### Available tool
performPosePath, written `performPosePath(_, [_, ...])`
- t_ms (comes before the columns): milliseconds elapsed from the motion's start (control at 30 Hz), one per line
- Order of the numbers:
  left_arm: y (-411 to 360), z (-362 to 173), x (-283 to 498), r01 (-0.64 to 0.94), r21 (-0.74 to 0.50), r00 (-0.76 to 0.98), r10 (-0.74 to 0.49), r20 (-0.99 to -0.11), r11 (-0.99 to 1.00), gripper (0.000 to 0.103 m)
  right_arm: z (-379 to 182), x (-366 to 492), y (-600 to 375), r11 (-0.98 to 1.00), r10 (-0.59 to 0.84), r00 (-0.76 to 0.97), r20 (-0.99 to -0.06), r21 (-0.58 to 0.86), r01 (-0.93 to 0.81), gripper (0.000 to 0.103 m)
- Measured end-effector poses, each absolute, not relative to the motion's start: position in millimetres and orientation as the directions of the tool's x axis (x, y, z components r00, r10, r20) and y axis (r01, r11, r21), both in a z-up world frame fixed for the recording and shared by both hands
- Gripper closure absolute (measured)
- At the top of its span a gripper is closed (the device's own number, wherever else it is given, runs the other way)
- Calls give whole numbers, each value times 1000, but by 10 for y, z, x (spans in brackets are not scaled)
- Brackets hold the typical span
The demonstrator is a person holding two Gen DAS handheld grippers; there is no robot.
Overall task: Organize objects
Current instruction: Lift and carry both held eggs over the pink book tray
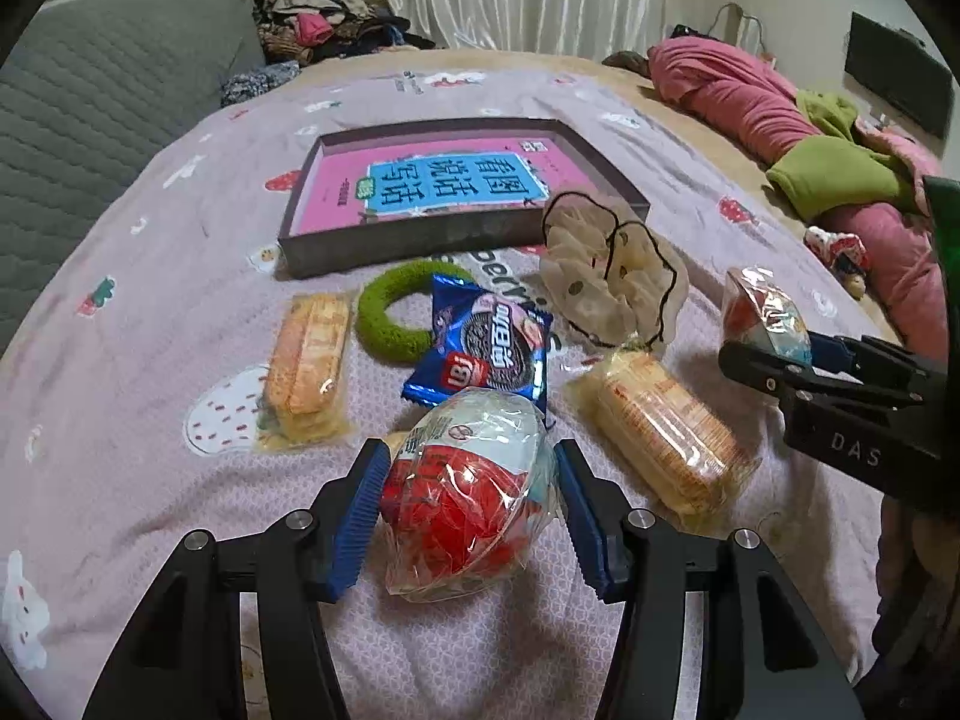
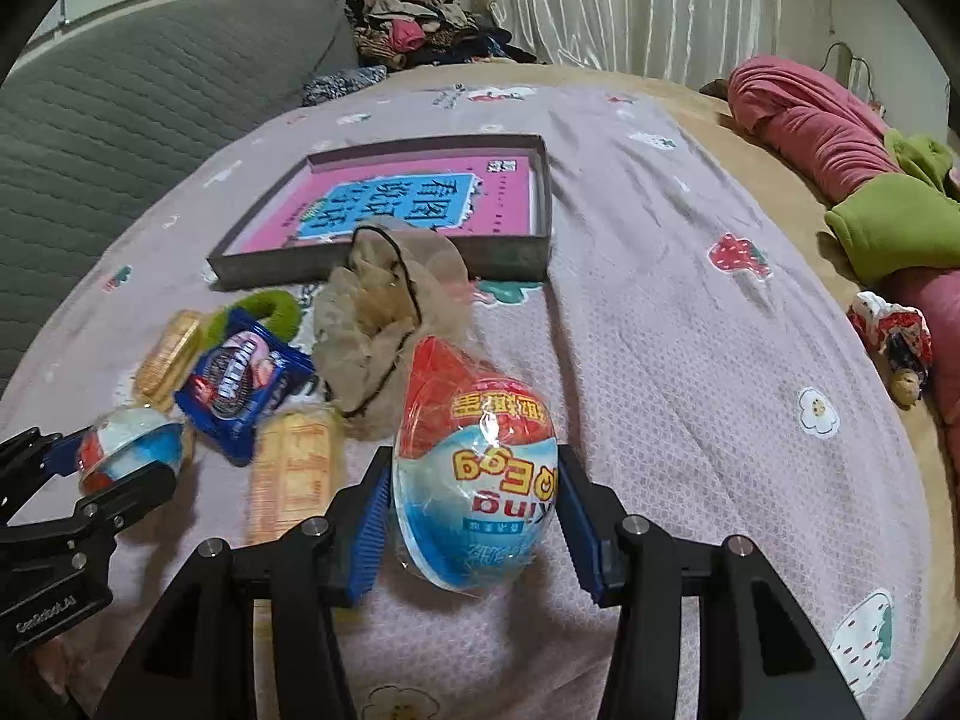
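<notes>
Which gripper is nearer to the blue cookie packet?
Left. The left gripper, shut on an egg toy, sits just before the blue cookie packet; the right gripper is further off, past a cracker pack.

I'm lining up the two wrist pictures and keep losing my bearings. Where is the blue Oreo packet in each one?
Left wrist view: the blue Oreo packet lies at centre, just beyond the egg toy in the left gripper, overlapping the green ring.
Right wrist view: the same packet lies at left, above the left gripper.
Shared landmark: the shallow box holding a pink book.
</notes>
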State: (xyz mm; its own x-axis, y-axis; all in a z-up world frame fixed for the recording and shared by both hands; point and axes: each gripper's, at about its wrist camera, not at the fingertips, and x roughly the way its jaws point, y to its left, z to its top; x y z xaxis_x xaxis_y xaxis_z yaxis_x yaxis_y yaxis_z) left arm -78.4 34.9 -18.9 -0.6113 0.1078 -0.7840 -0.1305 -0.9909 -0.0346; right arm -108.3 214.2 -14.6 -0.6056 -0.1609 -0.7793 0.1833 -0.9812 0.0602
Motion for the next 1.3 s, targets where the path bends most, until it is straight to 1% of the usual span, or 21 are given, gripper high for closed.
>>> performPosePath(633, [214, 224, -824, -115, -42, -660, 108, -743, -992, 45, 205, -900, 1987, -976, -180, -649, -739, 54, 209, 52])
performPosePath(833, [132, 428, -907, -111, -59, -679, 119, -724, -992, 45, 444, -890, 1868, -972, -197, -671, -714, 53, 228, 52])
performPosePath(1300, [-17, 979, -1314, -93, -41, -737, 97, -669, -995, 45, 983, -1150, 1645, -967, -184, -723, -665, -8, 253, 52])
